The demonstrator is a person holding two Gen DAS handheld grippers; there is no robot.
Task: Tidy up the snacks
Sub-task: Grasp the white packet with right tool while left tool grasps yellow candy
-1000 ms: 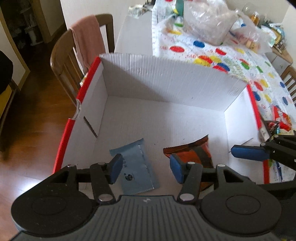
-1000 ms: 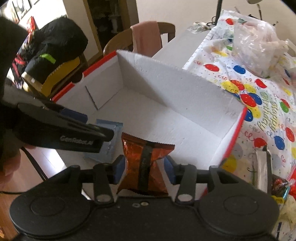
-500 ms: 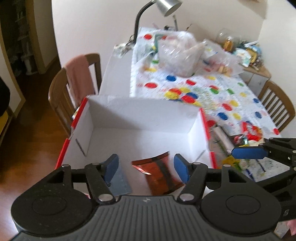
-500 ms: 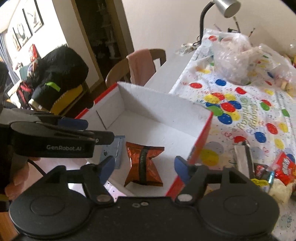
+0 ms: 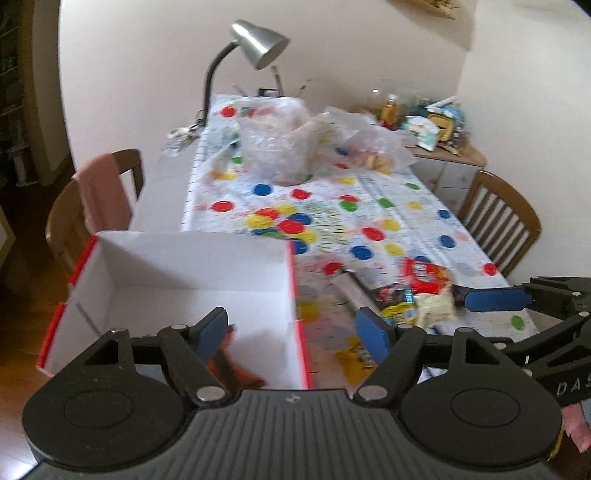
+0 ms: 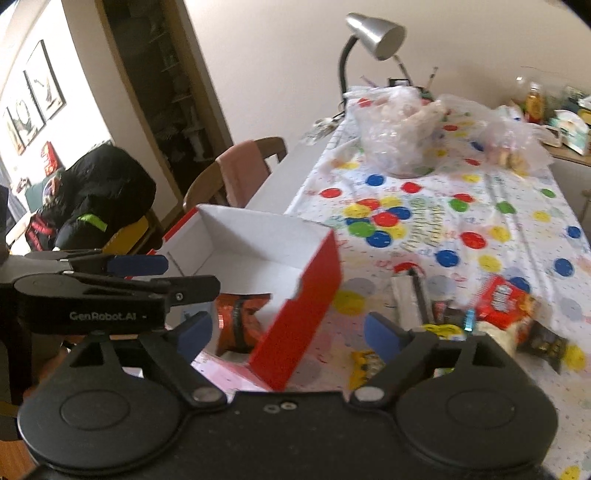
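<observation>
Left gripper (image 5: 295,328) and right gripper (image 6: 288,328): jaws wide, opening, holding nothing, above the box (image 6: 306,295).

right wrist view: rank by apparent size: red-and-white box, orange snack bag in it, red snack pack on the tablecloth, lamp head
1. red-and-white box, by far the largest
2. orange snack bag, partly hidden by the box wall
3. red snack pack and lamp head look about alike; the lamp stands much farther off, so no ranking between them

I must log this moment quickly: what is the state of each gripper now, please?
Left gripper: jaws opening, nothing between the pads.
Right gripper: jaws opening, holding nothing; the orange snack packet lies in the box.
</observation>
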